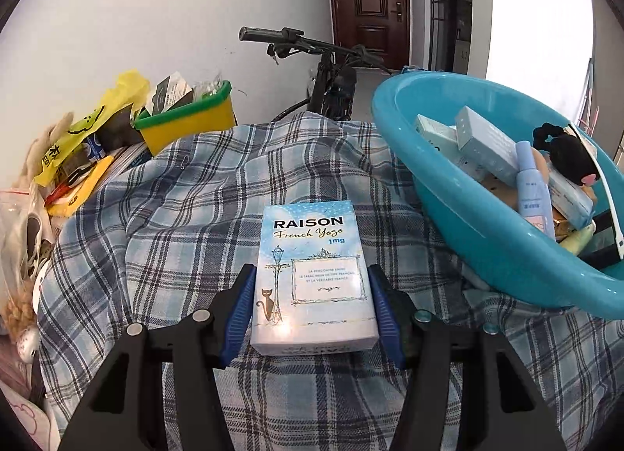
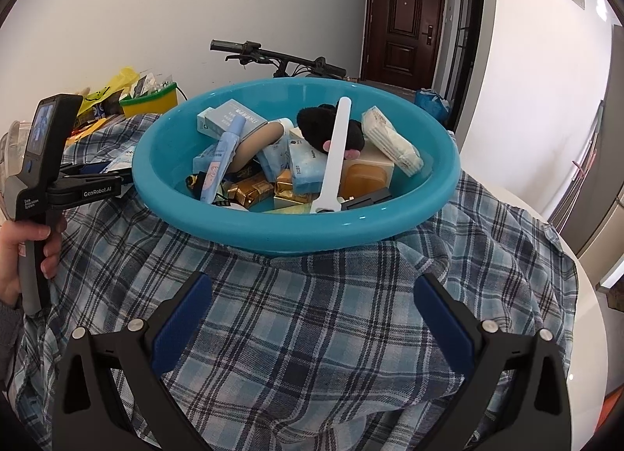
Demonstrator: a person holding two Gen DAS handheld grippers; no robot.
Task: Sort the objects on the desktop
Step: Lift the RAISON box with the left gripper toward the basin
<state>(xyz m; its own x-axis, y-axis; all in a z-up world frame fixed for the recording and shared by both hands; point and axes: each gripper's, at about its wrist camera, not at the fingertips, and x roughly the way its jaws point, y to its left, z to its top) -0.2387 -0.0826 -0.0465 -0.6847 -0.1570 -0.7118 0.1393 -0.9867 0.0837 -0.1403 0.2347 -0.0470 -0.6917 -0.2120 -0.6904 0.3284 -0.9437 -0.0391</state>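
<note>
- Holding the cigarette box (image 1: 314,279) by its two long sides, the left tongs (image 1: 312,306) are clamped on it, blue pads pressed against each flank near its near end.
- The box hangs low over the plaid cloth (image 1: 187,209) that covers the worktop, about the middle of it, with the blue basin (image 1: 460,209) just to its right (whether the box touches the cloth I cannot tell).
- Judging by the basin's load of small boxes and tubes, the step in hand is probably a carry, either out of the basin or into it; I cannot tell which.
- To do it well, keep the squeeze steady on the glossy wrap, keep the box level, and clear the basin's rim before any turn.
- The yellow bin (image 1: 187,123) at the worktop's far left corner is another likely place for it.
- The left tongs point forward and slightly down along the cloth.
- The right tongs (image 2: 312,318) stand wide apart and empty, low over the cloth, aimed at the basin's near wall.
</note>
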